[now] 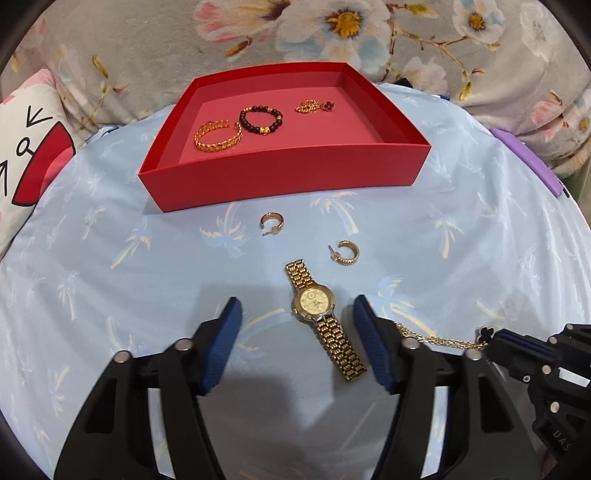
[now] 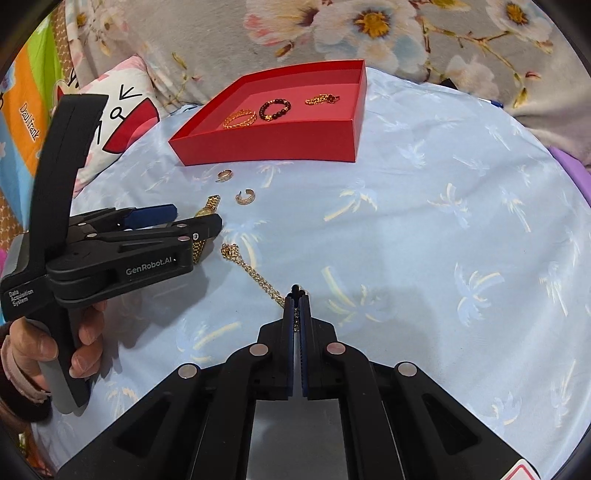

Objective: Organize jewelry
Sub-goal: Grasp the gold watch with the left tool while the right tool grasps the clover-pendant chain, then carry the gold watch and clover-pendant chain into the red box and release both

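A red tray (image 1: 288,173) holds a gold bangle (image 1: 218,136), a dark bead bracelet (image 1: 261,119) and a gold chain with a clover charm (image 1: 314,106). On the blue cloth lie two gold hoop earrings (image 1: 272,222) (image 1: 345,252) and a gold watch (image 1: 321,314). My left gripper (image 1: 297,325) is open, its pads on either side of the watch. My right gripper (image 2: 296,295) is shut on a gold chain necklace (image 2: 255,273) that trails left across the cloth; its black clover pendant (image 1: 484,333) shows at the fingertips.
The blue palm-print cloth (image 2: 443,221) covers a round surface. A floral fabric (image 1: 332,33) lies behind the tray. A white and red cushion (image 1: 29,147) sits at the left, a purple object (image 1: 528,158) at the right edge.
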{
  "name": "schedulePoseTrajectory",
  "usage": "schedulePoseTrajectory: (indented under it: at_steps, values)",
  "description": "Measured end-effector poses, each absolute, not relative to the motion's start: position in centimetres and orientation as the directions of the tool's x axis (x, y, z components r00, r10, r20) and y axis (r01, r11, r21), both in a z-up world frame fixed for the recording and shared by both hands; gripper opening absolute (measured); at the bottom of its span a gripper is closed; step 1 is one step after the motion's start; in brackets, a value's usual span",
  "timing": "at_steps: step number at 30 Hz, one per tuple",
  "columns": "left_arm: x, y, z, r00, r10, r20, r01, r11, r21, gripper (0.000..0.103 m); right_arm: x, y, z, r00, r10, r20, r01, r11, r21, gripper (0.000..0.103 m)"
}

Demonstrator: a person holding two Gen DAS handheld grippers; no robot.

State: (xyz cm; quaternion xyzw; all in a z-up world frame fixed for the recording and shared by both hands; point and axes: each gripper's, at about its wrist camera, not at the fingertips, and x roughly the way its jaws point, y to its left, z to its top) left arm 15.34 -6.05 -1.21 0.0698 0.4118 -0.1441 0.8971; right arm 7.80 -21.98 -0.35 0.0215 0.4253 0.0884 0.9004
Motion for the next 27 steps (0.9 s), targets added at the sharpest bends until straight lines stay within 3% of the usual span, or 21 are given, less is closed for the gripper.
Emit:
schedulePoseTrajectory:
  at_steps: [4, 8, 18, 27]
  values:
    - [15.2, -5.9, -1.2, 0.624, -0.207, -0.754, 0.317, 0.948, 0.002, 0.045, 7.7, -21.9, -0.4, 0.624, 0.185, -0.759, -0.148, 0.982, 0.117, 0.002]
    - [15.1, -5.8, -1.1, 0.622, -0.227, -0.749, 0.335, 0.942, -0.008, 0.022, 7.3, -22.0, 0.2, 0.637, 0.198, -0.745, -0.156, 0.980, 0.127, 0.002]
    - [14.5, -4.7, -0.1, 0.601, -0.283, -0.748, 0.364, 0.930, -0.060, 0.022, 6.0, -22.4, 3.4, 0.687, 0.252, -0.681, -0.177, 0.968, 0.179, 0.002]
    - [13.9, -3.2, 4.8, 0.640, -0.293, -0.710, 0.378, 0.925, -0.041, 0.022, 7.4, -22.9, 9.5, 0.750, 0.257, -0.610, -0.206, 0.966, 0.154, 0.002]
